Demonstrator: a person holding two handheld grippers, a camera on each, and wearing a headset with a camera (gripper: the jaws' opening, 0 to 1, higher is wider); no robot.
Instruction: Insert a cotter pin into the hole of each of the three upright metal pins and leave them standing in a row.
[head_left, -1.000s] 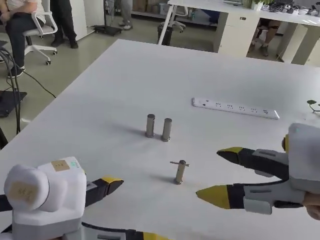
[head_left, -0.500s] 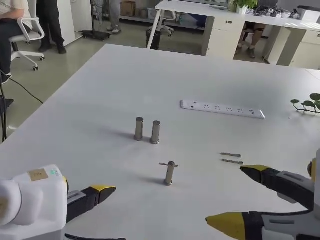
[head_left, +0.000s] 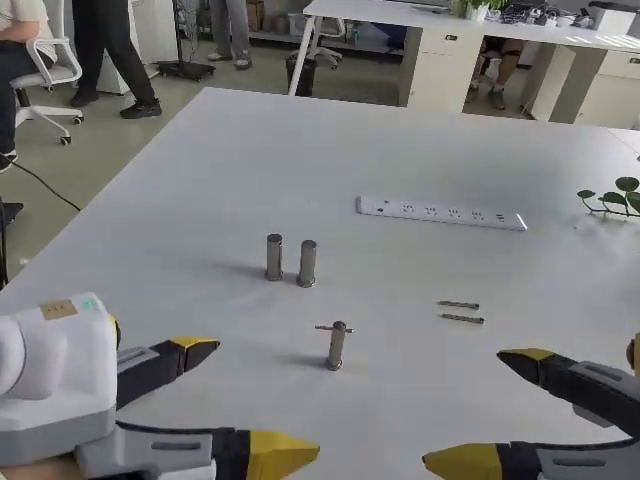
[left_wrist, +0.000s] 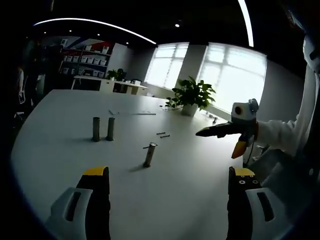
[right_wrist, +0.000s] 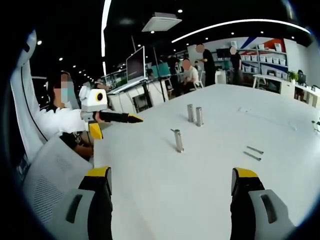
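Three upright metal pins stand on the white table (head_left: 220, 160). Two bare pins (head_left: 274, 257) (head_left: 307, 263) stand side by side; nearer me a third pin (head_left: 336, 345) carries a cotter pin (head_left: 330, 328) through its top. Two loose cotter pins (head_left: 459, 305) (head_left: 462, 319) lie to the right. My left gripper (head_left: 245, 400) is open at the lower left, well short of the pins. My right gripper (head_left: 495, 410) is open at the lower right, below the loose cotter pins. The three pins (left_wrist: 148, 154) (right_wrist: 178, 140) also stand in both gripper views.
A white power strip (head_left: 441, 213) lies across the table behind the pins. A plant sprig (head_left: 610, 198) sits at the right edge. Office chairs, desks and people stand beyond the table's far side.
The head camera has shifted. Both grippers have drawn back toward me and lower in the picture, uncovering two loose cotter pins at the right. The metal pins stand as before.
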